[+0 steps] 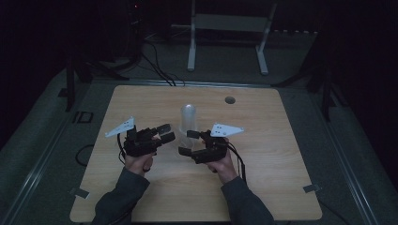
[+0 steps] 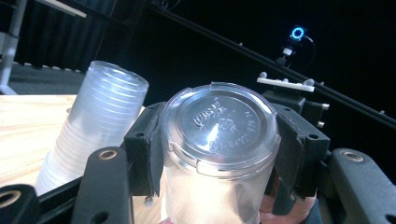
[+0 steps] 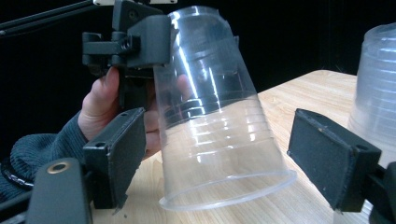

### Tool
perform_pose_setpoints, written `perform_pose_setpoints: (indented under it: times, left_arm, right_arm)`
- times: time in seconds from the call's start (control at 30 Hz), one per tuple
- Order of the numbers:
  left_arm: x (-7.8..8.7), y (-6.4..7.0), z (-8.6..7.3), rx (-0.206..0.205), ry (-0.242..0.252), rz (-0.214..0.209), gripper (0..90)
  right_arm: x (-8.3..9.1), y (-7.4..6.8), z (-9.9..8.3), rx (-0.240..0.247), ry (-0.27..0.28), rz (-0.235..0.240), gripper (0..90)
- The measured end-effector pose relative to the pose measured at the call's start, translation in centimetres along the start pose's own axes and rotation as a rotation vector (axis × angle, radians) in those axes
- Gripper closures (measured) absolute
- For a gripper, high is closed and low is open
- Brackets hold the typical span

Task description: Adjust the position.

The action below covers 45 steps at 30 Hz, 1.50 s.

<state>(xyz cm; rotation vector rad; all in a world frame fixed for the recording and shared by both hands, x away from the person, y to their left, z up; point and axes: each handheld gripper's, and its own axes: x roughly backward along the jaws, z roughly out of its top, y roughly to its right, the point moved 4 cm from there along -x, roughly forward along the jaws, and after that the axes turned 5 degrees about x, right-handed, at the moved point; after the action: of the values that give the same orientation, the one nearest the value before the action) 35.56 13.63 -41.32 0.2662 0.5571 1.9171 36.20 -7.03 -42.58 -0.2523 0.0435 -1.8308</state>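
In the high view, a pale wooden table (image 1: 141, 101) is seen under dim light, with dark floor around it. A stack of clear cups (image 1: 188, 118) stands upside down near the table's middle. The left gripper (image 1: 165, 132) and the right gripper (image 1: 188, 142) are held just in front of the stack, their tips turned toward each other. A single clear cup (image 1: 177, 146) between them can barely be made out, as the plastic is nearly lost against the wood. Broad bare board is left to both sides and behind the stack, apart from a small round hole (image 1: 229, 100) near the far edge.

In the left gripper view, the single clear cup (image 2: 219, 154) is seen bottom-first, clamped at its base between the black pads (image 2: 145, 151) of the left gripper (image 2: 219, 161). The embossed lettering on the base cannot be read. The stack of clear cups (image 2: 95, 128) leans at the left, its lower part cut off by the gripper's body.

In the right gripper view, the single clear cup (image 3: 215, 116) hangs tilted, mouth down, its rim close over the table (image 3: 308, 88). Its base is held by the left gripper (image 3: 154, 39), which is partly veiled behind the plastic. The jaws of the right gripper (image 3: 229, 161) stand wide apart on either side of the cup's rim, touching nothing. The stack of clear cups (image 3: 378, 88) is cut off by the right edge.
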Motion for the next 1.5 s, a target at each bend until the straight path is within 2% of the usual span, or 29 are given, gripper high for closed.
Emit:
perform_pose_setpoints:
  times: [0.57, 0.77, 0.93, 1.03, 1.23, 1.4, 1.5]
  left_arm:
    - [-0.7, 0.5, -0.3, -0.005, -0.028, -0.028, 41.4]
    - [-0.7, 0.5, -0.3, -0.003, -0.026, -0.033, 41.4]
    - [-0.7, 0.5, -0.4, -0.003, -0.028, -0.032, 41.4]
    - [-0.8, 0.5, -0.4, -0.003, -0.026, -0.033, 41.4]
    - [-0.7, 0.5, -0.4, -0.006, -0.03, -0.033, 41.4]
    - [-0.8, 0.4, -0.4, -0.004, -0.047, -0.041, 40.6]
    - [-0.9, 0.5, -0.4, -0.01, -0.061, -0.031, 37.3]
  right_arm:
    - [-0.8, -0.5, -0.1, 0.046, -0.046, 0.009, 19.3]
    - [-0.9, -0.6, -0.2, 0.064, -0.06, 0.004, 25.3]
    - [-0.9, -0.6, -0.3, 0.078, -0.081, -0.004, 25.3]
    - [-1.1, -0.6, -0.3, 0.071, -0.087, -0.013, 22.0]
    - [-1.2, -0.6, -0.5, 0.081, -0.106, -0.008, 27.2]
    - [-1.2, -0.7, -0.5, 0.092, -0.121, -0.009, 28.6]
    - [-1.1, -0.7, -0.5, 0.101, -0.13, -0.009, 28.7]
